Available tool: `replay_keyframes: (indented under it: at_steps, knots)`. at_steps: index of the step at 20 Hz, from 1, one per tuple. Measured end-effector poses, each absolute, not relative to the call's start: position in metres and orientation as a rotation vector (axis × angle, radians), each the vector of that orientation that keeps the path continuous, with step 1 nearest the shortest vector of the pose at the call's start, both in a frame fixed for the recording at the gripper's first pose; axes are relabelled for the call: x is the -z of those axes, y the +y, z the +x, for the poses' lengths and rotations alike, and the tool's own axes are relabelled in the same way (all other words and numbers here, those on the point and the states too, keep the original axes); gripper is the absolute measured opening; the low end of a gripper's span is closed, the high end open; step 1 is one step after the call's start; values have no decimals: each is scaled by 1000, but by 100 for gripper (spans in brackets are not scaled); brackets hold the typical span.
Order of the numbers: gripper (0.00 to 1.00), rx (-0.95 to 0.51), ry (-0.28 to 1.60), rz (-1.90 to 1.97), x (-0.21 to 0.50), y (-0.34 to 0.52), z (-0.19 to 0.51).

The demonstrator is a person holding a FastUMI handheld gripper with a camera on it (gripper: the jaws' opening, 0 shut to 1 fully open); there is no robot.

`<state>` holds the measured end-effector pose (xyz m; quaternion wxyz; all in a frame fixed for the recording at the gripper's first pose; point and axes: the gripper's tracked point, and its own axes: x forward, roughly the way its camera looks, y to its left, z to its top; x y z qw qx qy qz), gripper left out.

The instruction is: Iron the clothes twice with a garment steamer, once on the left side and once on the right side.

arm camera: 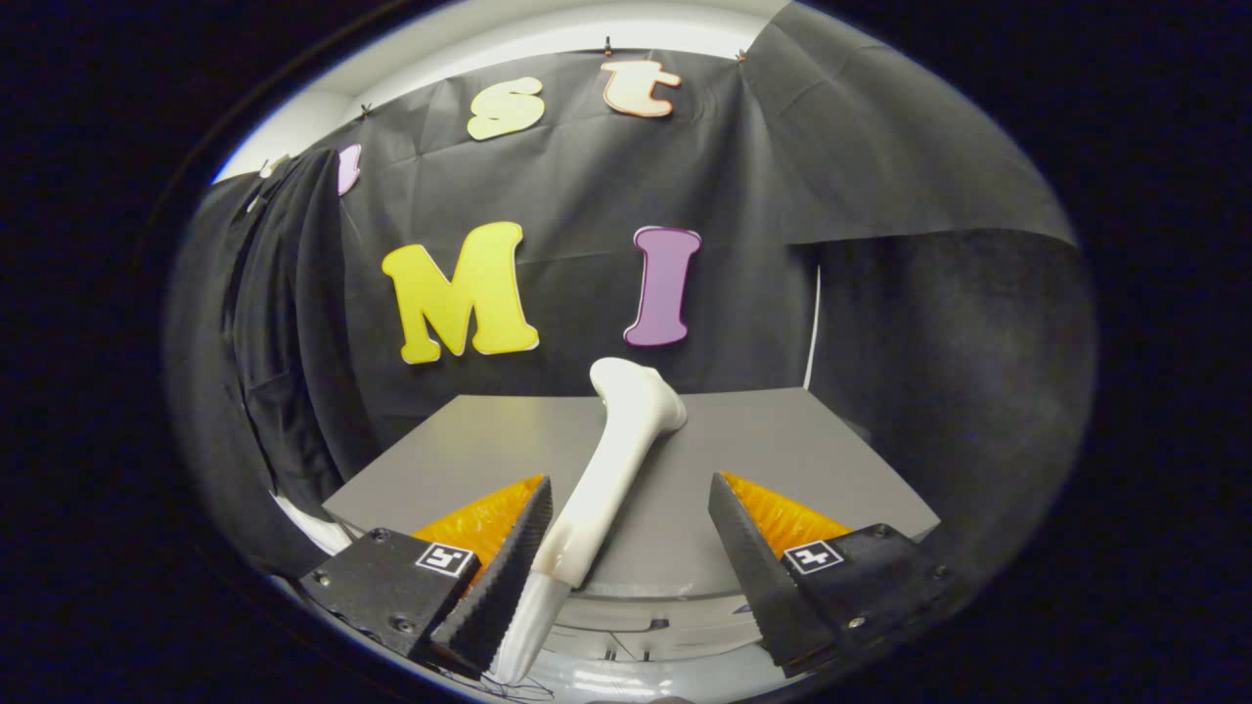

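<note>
A white garment steamer lies on the grey table, its head pointing away toward the back wall and its handle running back toward me. My gripper is open around the handle. The handle lies right against the left finger, and a wide gap separates it from the right finger. A dark garment hangs to the left of the table, beyond the left finger; its lower part is hidden in shadow.
The table's near rounded edge lies just below the fingers. Black cloth walls close the booth behind and to the right of the table. A thin white cord hangs down at the back right corner.
</note>
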<state>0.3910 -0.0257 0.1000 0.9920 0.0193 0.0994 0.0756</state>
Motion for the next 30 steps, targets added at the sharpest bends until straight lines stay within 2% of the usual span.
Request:
replay_keyframes:
  at_steps: [4,8,12,18,22,30]
  knots:
    - [99,-208,269,42,-82,-11,422]
    - [91,-246,330,74,-72,2,441]
    - [68,-267,380,173,-65,7,444]
    - [42,-311,370,230,-79,21,436]
    - [37,-354,327,204,-96,35,406]
    - [36,-305,154,203,-166,82,328]
